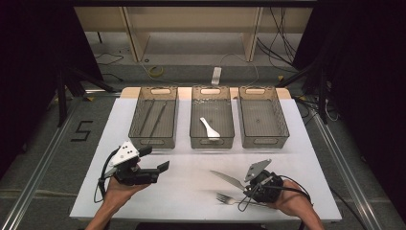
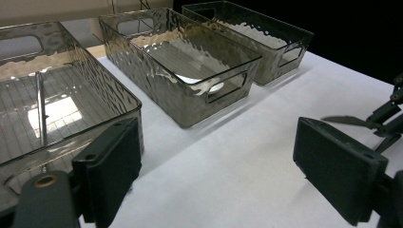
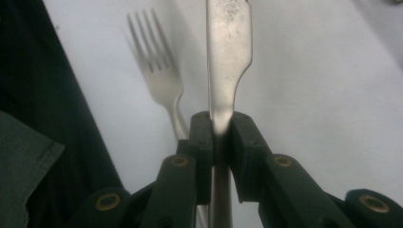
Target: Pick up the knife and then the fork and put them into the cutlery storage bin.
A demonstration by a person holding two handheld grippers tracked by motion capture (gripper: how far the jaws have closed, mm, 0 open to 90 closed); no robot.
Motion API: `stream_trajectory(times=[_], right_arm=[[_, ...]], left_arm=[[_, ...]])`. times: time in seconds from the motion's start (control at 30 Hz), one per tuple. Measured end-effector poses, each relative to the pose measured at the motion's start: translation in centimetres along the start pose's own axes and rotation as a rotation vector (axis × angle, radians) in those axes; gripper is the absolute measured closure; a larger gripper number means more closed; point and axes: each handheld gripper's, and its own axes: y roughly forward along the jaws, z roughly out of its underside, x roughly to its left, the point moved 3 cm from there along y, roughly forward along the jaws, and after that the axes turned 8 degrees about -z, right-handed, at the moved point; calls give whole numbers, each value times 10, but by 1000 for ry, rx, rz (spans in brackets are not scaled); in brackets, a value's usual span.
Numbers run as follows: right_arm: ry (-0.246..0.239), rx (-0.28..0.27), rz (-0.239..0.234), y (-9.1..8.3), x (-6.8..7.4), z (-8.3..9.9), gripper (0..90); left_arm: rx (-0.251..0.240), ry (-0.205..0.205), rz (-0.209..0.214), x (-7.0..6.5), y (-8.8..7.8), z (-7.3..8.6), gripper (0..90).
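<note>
Right gripper (image 3: pixel 221 126): your right hand (image 1: pixel 292 201) has the jaws clenched on the handle of a table knife (image 3: pixel 227 52), gripped just below where the blade widens.
Knife: in the high view the knife (image 1: pixel 229 179) sticks out from the right gripper (image 1: pixel 247 189) toward the left and slightly away from you, blade tip over the white table cover (image 1: pixel 191 177), near the front edge and right of centre; whether the tip touches the cover cannot be told.
Fork: a metal fork (image 3: pixel 159 71) lies flat on the cover just beside the knife, tines pointing the same way as the blade; from above the fork (image 1: pixel 225 198) sits between the knife and the front edge, its handle running under your gripper.
Left gripper (image 2: pixel 216 164): released, jaws standing wide apart with nothing between them; your left hand (image 1: pixel 119 189) holds the left gripper (image 1: pixel 158 163) above the front left of the cover, aimed toward the bins.
Left bin (image 1: pixel 140 120): smoked clear plastic, with long thin metal utensils lying lengthwise inside; what kind cannot be told.
Middle bin (image 1: pixel 229 120): one white plastic spoon (image 1: pixel 209 128) on its floor.
Right bin (image 1: pixel 283 120): stands beside the middle one; all three sit in a row at the far edge of the cover, well apart from the knife.
</note>
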Motion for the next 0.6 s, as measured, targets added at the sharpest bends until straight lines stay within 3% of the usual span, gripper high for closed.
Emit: stream_trajectory(times=[0.37,0.6], right_arm=[[98,-147,42,-27,-38,-10,808],[145,-227,93,-46,-66,-26,808]], left_arm=[[-5,2,3,0,1,0,155],[-13,-2,2,0,0,-1,155]])
